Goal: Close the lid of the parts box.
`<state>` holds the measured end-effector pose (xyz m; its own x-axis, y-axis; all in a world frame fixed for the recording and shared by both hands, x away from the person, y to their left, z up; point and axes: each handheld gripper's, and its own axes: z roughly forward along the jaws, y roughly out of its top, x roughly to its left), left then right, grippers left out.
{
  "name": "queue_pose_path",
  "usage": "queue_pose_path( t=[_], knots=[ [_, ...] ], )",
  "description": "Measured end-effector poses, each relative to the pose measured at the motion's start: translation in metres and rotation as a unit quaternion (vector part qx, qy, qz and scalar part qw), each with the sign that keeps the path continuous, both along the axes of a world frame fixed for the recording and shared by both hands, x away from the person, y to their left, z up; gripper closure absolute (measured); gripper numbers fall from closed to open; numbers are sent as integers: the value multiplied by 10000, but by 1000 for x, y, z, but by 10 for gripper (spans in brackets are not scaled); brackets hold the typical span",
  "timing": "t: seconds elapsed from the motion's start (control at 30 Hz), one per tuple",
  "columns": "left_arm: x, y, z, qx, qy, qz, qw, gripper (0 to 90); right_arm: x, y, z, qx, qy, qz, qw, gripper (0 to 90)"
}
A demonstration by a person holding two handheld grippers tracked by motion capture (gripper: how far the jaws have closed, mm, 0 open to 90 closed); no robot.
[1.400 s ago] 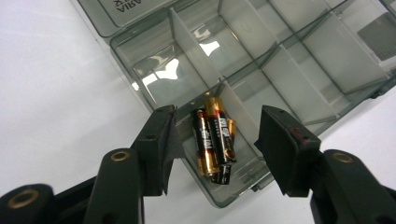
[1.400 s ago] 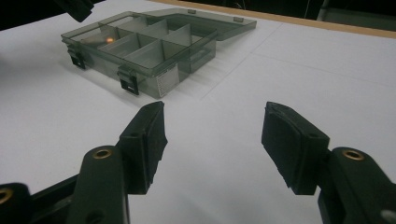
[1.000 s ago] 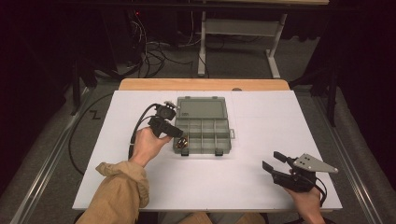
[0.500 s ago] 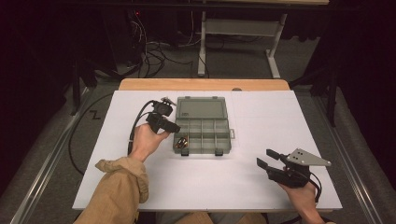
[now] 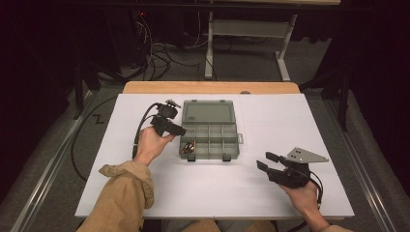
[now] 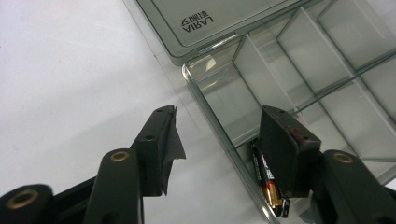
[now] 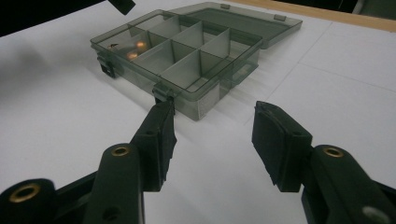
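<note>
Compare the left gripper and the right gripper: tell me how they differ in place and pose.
The left gripper sits at the compartment box's left edge, above the corner cell that holds batteries; the right gripper is apart from the box, over bare white table. The left points rightward across the table, the right points leftward toward the box's front. Both are open and hold nothing.

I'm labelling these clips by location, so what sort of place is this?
Probably a lab or workshop recording station, not a home. A white work table stands in a dark room, loose cables trail on the floor behind it, and a metal-legged bench stands beyond. On the table lies an open compartment box holding batteries.
</note>
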<state>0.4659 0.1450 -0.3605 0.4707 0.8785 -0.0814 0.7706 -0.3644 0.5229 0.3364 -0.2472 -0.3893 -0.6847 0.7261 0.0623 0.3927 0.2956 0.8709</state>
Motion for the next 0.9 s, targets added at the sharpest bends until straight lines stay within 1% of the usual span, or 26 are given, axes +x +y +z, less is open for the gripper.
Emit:
queue_pose_path(
  t=[0.17, 0.33, 0.53, 0.6, 0.7, 0.77, 0.8, 0.9],
  knots=[
    [1, -1, -1, -1, -15, -29, 10000, 456, 5, 10, 2, -113, 94, 19, 9999, 552],
    [2, -1, -2, -24, -20, -55, 10000, 452, 12, 17, 2, -141, 208, 51, 9997, 555],
    [5, 0, -3, -80, 16, -38, 10000, 444, 22, 25, 2, -151, 330, -40, 9993, 583],
    [6, 0, -3, -103, 24, -35, 9999, 441, 26, 28, 3, -199, 389, -60, 9990, 597],
    [8, -1, -5, -88, 32, -54, 9999, 437, 32, 34, 3, -327, 490, -73, 9982, 607],
    [8, -1, -5, -67, 35, -72, 9999, 437, 36, 37, 3, -370, 549, -79, 9978, 613],
    [8, -2, -6, -86, 39, -36, 9999, 435, 39, 39, 4, -376, 590, -88, 9975, 616],
    [8, -1, -6, -92, 33, -33, 9999, 429, 45, 43, 5, -375, 719, -82, 9967, 624]
  ],
)
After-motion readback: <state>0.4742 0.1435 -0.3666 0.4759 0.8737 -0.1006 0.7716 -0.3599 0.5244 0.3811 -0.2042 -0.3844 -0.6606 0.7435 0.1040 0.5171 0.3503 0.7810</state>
